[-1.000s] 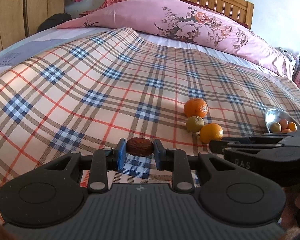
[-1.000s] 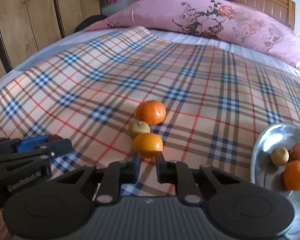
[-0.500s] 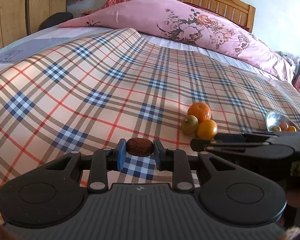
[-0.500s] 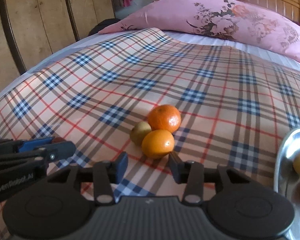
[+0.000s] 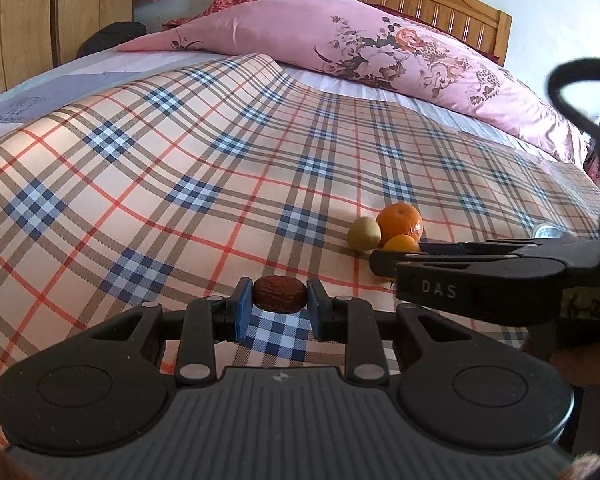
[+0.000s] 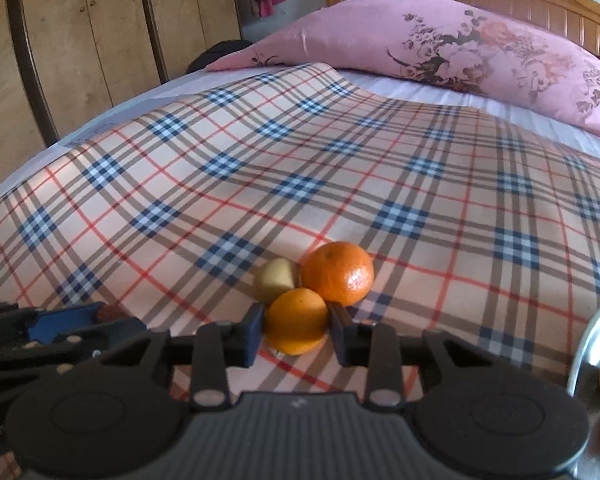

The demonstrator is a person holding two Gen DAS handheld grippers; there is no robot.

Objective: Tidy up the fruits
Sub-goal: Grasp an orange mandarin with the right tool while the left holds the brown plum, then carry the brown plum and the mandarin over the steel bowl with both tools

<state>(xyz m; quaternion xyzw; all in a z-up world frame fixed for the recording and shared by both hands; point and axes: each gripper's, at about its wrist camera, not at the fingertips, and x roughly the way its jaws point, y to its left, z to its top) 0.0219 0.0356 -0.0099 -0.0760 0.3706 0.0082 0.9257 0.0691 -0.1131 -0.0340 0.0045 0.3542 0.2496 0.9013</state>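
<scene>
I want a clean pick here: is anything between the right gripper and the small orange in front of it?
Nothing visible: the small orange already sits between the closing jaws of the right gripper. The bigger orange and green fruit crowd just behind it.

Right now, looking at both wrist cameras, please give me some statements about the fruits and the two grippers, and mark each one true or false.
1. The left gripper holds a dark red-brown fruit between its pads. True.
2. The small orange lies between the fingers of the right gripper. True; the jaws are closing on it.
3. The yellow-green fruit sits inside the metal plate. False: it lies on the plaid cloth, beside the two oranges.
4. The large orange is far from the other fruits. False: it sits right against them.
5. The pink pillow lies at the headboard end. True.
</scene>
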